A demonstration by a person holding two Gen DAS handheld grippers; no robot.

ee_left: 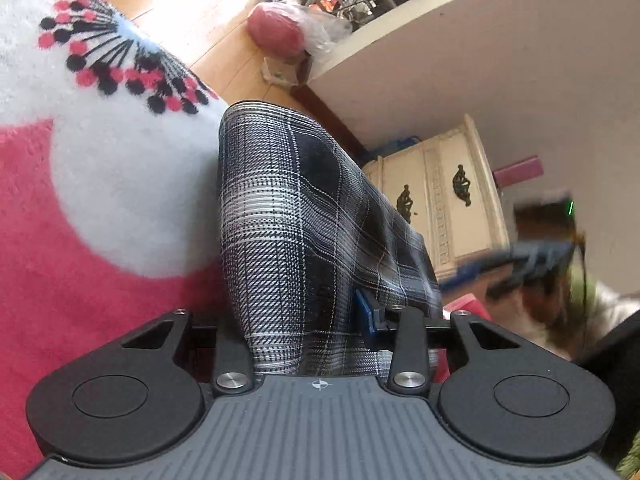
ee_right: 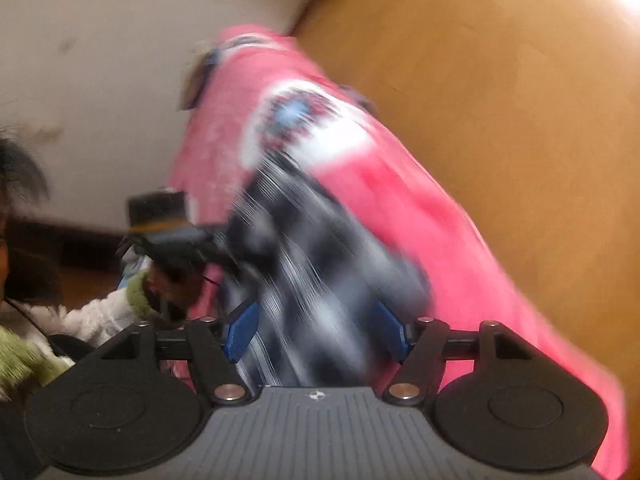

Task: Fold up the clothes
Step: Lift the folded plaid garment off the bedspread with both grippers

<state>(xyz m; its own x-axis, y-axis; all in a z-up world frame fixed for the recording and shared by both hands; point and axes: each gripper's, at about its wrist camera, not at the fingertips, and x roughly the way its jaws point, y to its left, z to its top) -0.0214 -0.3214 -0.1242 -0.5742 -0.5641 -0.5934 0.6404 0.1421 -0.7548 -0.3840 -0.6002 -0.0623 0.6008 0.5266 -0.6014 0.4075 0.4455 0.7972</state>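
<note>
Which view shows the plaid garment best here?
The left wrist view: the plaid garment is sharp there, its weave readable, hanging between the left gripper fingers over the pink and white blanket. The right wrist view shows the same cloth between the right gripper fingers, but motion-blurred.

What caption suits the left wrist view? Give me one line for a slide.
Left gripper holding black-and-white plaid cloth over a fluffy pink-and-white blanket, cream cabinet behind.

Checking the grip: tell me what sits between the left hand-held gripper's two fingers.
In the left wrist view, the plaid cloth fills the gap of the left hand-held gripper, rising between its fingers; nothing else shows there.
</note>
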